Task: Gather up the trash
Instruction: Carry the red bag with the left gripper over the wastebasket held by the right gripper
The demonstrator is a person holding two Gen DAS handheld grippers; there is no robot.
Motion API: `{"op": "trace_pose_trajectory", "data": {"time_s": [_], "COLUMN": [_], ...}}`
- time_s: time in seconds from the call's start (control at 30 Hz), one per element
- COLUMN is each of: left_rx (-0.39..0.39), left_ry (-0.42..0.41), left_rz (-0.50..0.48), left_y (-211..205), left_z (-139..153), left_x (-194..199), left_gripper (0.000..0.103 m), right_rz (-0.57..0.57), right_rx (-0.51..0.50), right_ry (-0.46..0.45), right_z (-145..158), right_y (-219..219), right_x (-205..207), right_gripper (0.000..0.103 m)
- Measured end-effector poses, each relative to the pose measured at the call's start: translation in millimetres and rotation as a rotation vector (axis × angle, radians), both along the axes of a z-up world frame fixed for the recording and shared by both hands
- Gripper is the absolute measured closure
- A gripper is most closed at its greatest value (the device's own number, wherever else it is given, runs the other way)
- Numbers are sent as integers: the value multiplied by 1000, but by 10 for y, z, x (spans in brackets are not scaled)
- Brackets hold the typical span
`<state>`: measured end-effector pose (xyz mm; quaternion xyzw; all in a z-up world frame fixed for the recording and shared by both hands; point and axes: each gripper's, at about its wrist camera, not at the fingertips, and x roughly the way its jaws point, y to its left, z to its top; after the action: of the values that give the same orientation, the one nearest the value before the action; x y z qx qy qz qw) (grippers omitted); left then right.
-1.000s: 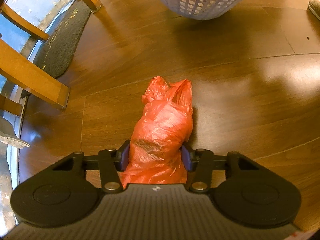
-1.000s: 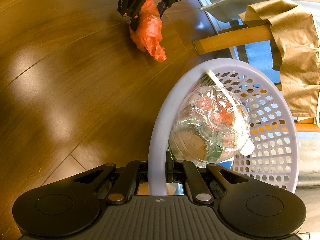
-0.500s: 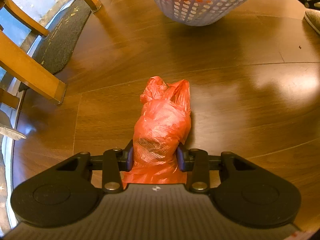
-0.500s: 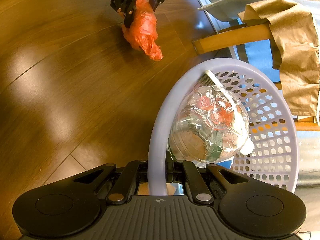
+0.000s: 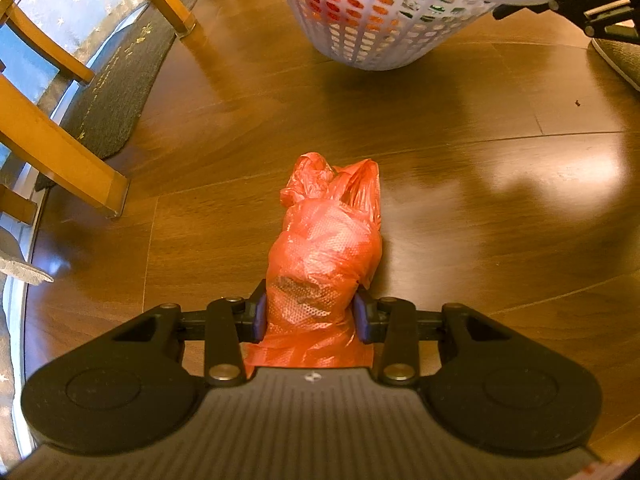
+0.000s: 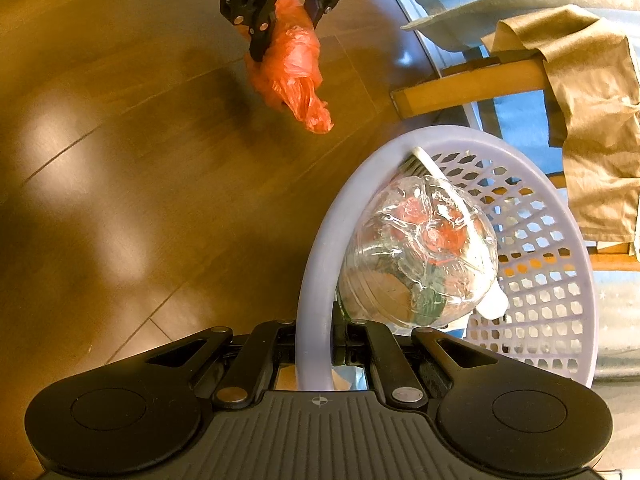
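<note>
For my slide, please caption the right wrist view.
Right gripper clamps the basket rim; left gripper holds an orange bag above the floor.

The right gripper [image 6: 316,344] is clamping the near rim of the lavender basket [image 6: 560,360], which is holding a crumpled clear plastic container [image 6: 420,256]. Toward the far edge of the wooden floor [image 6: 120,200], the left gripper [image 6: 288,20] is pinching an orange plastic bag [image 6: 292,68] — its twisted tail is hanging free, near a wooden chair leg [image 6: 468,88].
</note>
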<state>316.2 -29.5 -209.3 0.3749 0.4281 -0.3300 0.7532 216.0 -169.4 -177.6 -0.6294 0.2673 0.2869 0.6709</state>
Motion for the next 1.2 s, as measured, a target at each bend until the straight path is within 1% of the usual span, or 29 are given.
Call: {"op": "trace_pose_trajectory", "data": {"time_s": [0.23,0.47,0.63,0.87,1.03,1.2], "left_rx": [-10,-27,-42,-67,-87,-117], "left_ry": [16,28,32,29,21,19], "left_rz": [15,50,77,104,123,167], "left_y": [43,152,227,315,410,539], "left_z": [101,295,504,819,1066,1340], "left_x": [-136,-351,-508,-718,-887,-1073], "left_gripper": [68,68,68,68,68,68], "right_rz": [12,33,58,172,188,239], "right_rx": [15,24,25,-18,-8,7], "right_ry": [25,63,96,153,199,250], "right_z": [53,138,190,241,370,461], "right_y": [55,95,94,137,245,399], "right_x": [-96,-256,-406,-809,-981,-1316], "right_gripper": [101,101,101,102,101,101]}}
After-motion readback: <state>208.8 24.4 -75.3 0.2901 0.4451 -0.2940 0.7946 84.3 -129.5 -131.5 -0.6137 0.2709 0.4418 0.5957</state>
